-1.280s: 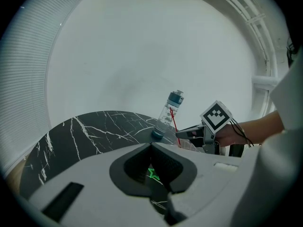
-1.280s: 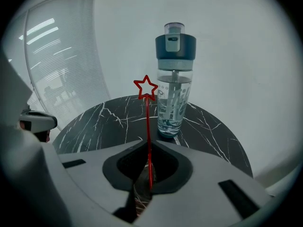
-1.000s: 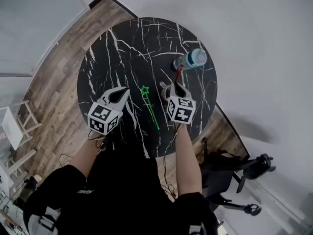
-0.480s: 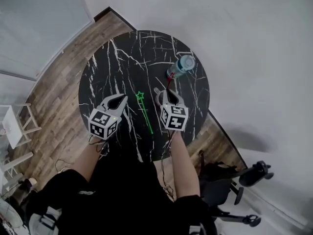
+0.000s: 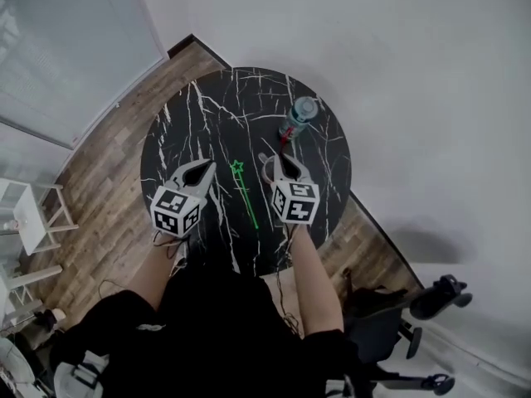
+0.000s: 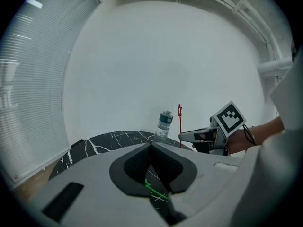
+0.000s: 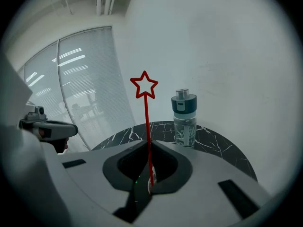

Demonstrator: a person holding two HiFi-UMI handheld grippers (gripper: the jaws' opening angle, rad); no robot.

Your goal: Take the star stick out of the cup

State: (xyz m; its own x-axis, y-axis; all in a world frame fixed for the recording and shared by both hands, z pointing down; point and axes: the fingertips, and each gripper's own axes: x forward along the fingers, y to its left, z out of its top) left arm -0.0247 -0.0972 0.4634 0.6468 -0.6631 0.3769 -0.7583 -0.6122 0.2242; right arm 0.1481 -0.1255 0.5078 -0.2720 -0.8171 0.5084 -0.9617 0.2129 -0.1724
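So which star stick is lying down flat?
The green star stick, flat on the table. The red star stick stands upright instead, pinched in the right gripper jaws.

head: steeply down on table [image 5: 207, 114] | gripper views: level, sharing bottle [image 6: 164, 124]

This looks like an office or meeting room. A round black marble-look table [image 5: 207, 114] stands on wood-plank flooring [image 5: 108, 181] against plain white walls [image 5: 398, 73]. Slatted window blinds [image 6: 28, 79] run tall at ten o'clock. A black swivel chair on castors [image 5: 431, 297] sits at four o'clock.
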